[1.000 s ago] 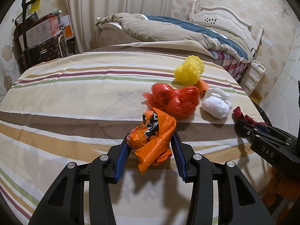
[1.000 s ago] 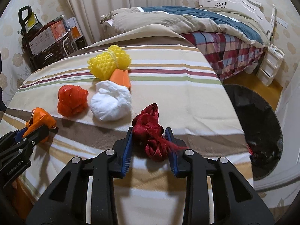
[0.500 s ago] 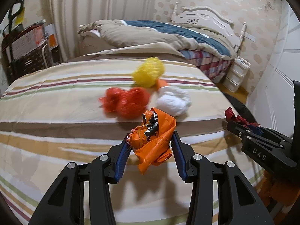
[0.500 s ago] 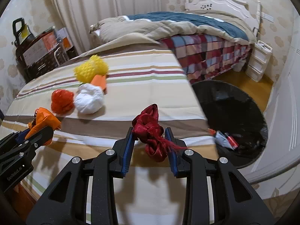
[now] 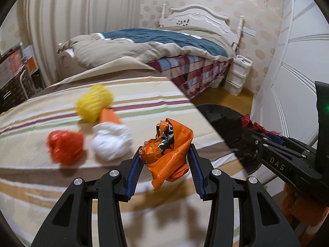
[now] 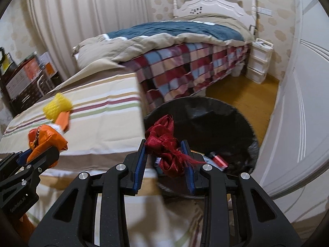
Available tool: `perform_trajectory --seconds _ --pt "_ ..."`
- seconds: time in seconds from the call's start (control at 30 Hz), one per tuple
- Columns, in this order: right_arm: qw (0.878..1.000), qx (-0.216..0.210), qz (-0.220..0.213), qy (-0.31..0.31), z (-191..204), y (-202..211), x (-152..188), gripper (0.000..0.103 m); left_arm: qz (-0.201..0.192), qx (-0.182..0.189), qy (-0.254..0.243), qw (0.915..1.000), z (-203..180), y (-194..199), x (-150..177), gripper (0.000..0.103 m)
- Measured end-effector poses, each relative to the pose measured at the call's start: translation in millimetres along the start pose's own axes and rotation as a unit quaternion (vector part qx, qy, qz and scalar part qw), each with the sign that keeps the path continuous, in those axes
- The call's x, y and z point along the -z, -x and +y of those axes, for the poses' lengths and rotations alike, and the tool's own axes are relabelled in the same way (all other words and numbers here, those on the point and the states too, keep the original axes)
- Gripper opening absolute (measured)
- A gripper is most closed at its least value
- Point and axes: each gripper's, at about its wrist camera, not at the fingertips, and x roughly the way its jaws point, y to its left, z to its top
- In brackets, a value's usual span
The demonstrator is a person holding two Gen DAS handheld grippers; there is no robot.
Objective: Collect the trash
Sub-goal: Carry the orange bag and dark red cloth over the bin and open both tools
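Both grippers had swung toward the black bin (image 6: 205, 121) beside the striped bed (image 5: 144, 94). Clamped in the left gripper (image 5: 165, 162), an orange wrapper (image 5: 168, 152) hung above the bed's edge; the right gripper (image 6: 165, 160) pinched a red ribbon (image 6: 164, 146) over the bin. On the bed lay blurred yellow mesh (image 5: 93, 105), a red wad (image 5: 65, 144) and a white wad (image 5: 112, 141). Bin contents were mostly hidden.
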Motion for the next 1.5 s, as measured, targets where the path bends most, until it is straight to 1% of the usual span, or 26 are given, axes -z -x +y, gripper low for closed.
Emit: perform_trajectory --seconds 0.27,0.43,0.63,0.9,1.07,1.13,1.17,1.2,1.23,1.3,1.33,1.4,1.5 --pt "1.000 0.019 -0.002 -0.018 -36 -15 -12 0.032 0.005 0.011 -0.030 0.9995 -40 -30 -21 0.045" --pt "0.999 0.027 0.004 -0.027 -53 -27 -16 0.032 0.014 0.012 -0.044 0.9988 -58 -50 -29 0.045" --pt "0.999 0.033 0.008 -0.040 -71 -40 -20 0.032 0.026 0.010 -0.059 0.9978 -74 -72 -36 0.045" --pt "0.998 0.038 0.018 -0.047 -87 -57 -26 0.033 0.043 0.000 -0.064 0.9970 -87 -101 -46 0.045" --pt "0.997 0.041 0.022 -0.054 -95 -66 -28 0.034 0.048 -0.003 -0.071 0.9963 -94 -107 -49 0.045" --pt "0.997 0.042 0.022 -0.059 -97 -67 -28 0.036 0.053 -0.003 -0.067 0.9963 -94 -109 -49 0.047" --pt "0.997 0.043 0.022 -0.059 -98 -68 -28 0.040 0.055 -0.002 -0.066 0.9963 -93 -110 -50 0.051" --pt "0.997 0.045 0.020 -0.060 -98 -67 -28 0.044 0.055 -0.001 -0.064 0.9964 -92 -110 -50 0.057" --pt "0.997 0.048 0.018 -0.060 -98 -67 -27 0.045 0.054 -0.001 -0.061 0.9967 -91 -110 -50 0.060" --pt "0.997 0.052 0.017 -0.059 -98 -67 -27 0.048 0.049 0.000 -0.053 0.9974 -89 -108 -51 0.069" --pt "0.997 0.054 0.016 -0.059 -98 -67 -26 0.050 0.049 0.000 -0.051 0.9975 -89 -107 -51 0.070" --pt "0.996 0.057 0.014 -0.062 -99 -66 -26 0.057 0.049 -0.001 -0.046 0.9977 -87 -107 -51 0.072" --pt "0.996 0.061 0.011 -0.064 -99 -62 -24 0.061 0.046 -0.003 -0.040 0.9981 -83 -104 -50 0.074"
